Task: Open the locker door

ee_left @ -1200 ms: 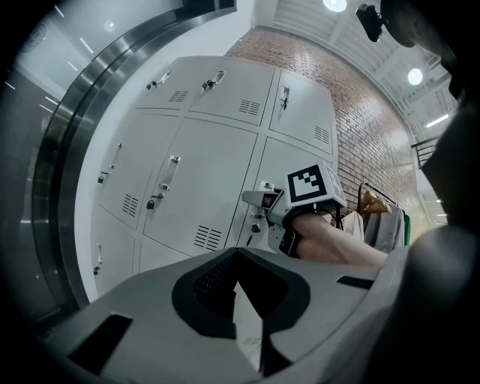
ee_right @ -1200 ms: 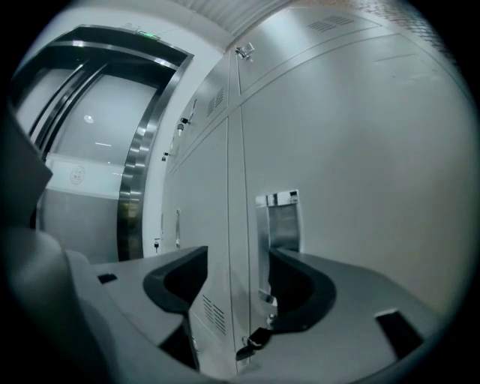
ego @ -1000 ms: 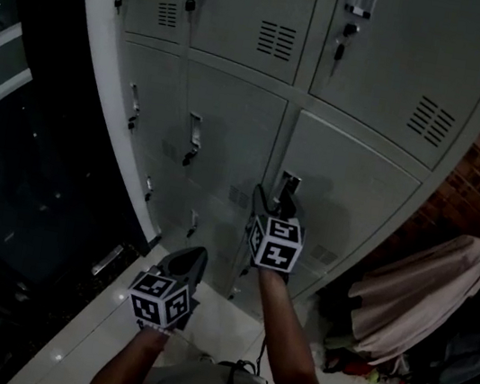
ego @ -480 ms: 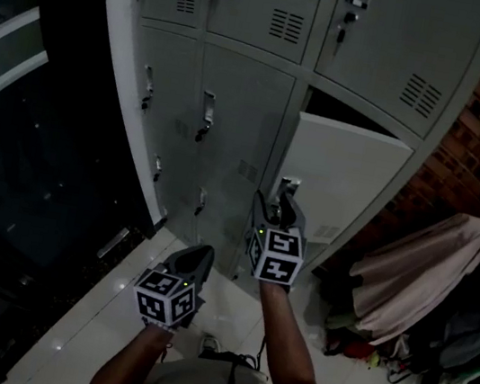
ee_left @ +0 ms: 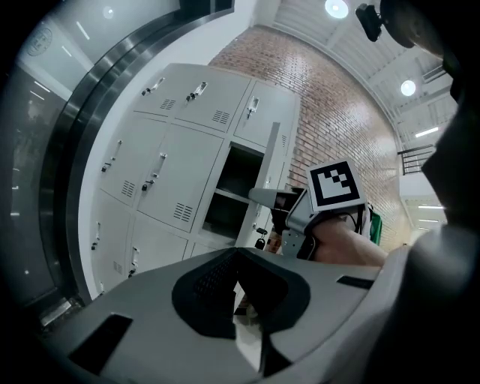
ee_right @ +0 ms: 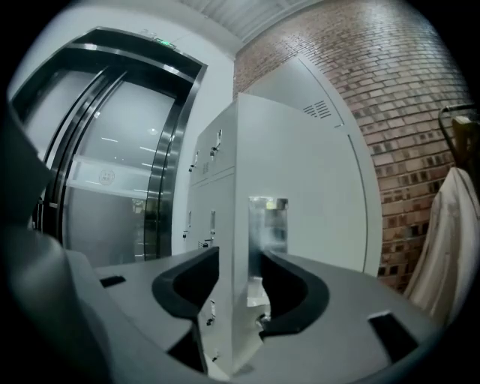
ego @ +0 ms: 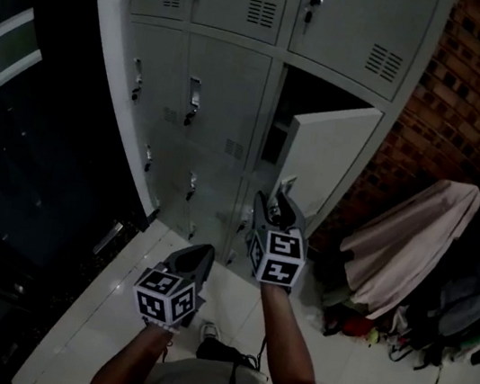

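Observation:
The grey locker door in the right column stands swung out, showing its dark compartment. My right gripper is at the door's free edge by the metal handle plate. In the right gripper view the door runs edge-on between the jaws, with the handle plate by the right jaw; the jaws are closing and a thin gap shows on the left side. My left gripper hangs lower left, away from the lockers, shut on nothing. From the left gripper view I see the open compartment.
Closed lockers fill the rest of the bank. A brick wall rises at right, with a pale garment draped over something and bags on the floor. A dark glass wall lies at left. White tiles are underfoot.
The locker door went from closed to swung well out, its compartment now showing. My right gripper came back toward me with the door's edge. The left gripper stayed about where it was.

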The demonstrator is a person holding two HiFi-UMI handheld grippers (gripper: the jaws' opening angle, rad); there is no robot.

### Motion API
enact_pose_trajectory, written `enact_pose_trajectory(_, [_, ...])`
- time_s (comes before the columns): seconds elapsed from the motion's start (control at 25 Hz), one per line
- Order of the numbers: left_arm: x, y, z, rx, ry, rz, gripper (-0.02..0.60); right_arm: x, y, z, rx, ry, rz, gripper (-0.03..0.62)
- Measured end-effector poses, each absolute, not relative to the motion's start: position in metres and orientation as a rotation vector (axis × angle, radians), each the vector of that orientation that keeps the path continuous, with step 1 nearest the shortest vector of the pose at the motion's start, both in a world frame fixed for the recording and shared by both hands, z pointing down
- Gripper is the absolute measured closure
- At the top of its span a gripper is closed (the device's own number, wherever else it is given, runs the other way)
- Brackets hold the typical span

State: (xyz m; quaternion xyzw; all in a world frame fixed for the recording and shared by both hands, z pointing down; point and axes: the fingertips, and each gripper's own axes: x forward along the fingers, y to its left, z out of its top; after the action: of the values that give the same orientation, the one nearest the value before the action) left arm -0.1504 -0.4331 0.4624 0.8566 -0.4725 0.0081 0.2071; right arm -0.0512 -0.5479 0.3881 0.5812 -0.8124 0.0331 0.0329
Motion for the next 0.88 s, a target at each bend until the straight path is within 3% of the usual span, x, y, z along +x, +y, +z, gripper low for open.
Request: enact_pose_trajectory(0.88, [-0.098,-0.345,0.472,2.440,-1.177,0.063,0.583,0.066,-0.460,0.390,1.975,-2.296,0.058,0.443])
